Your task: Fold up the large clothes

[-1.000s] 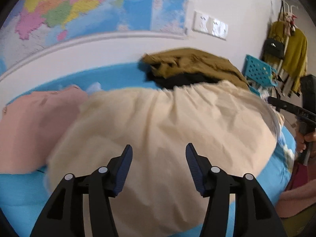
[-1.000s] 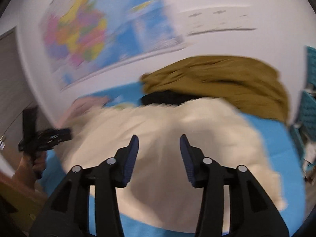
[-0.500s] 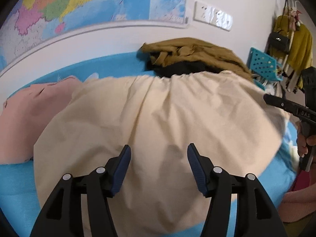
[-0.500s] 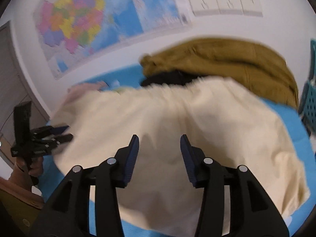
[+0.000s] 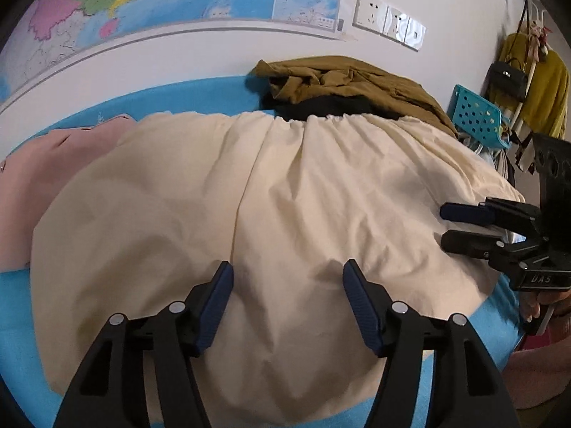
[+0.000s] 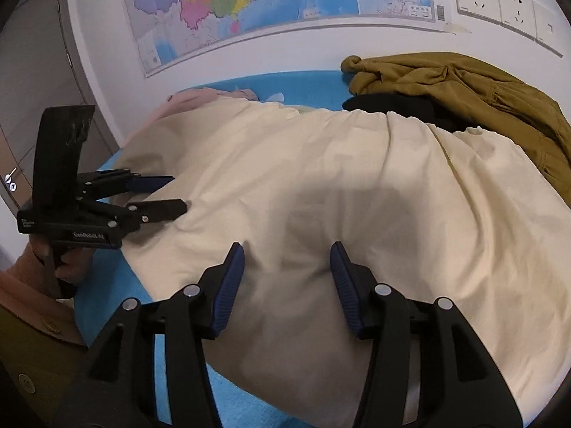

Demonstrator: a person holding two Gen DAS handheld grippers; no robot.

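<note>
Spread skirt (image 5: 271, 207) on the bed (image 5: 18, 306), heaped jacket (image 5: 357, 78) behind it, folded garment (image 5: 32, 185) left

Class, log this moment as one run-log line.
stage: cream garment spread flat on blue surface | left gripper: open, above it | right gripper: open, above it

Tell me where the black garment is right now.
The black garment lies at the far side of the blue surface, near the wall, tucked under the olive garment, its near edge covered by the cream skirt.

You are working in a home bedroom: clothes are lying on a blue bed (image 5: 200, 89) under a wall map (image 6: 249, 3), coats (image 5: 546, 82) hanging nearby.
</note>
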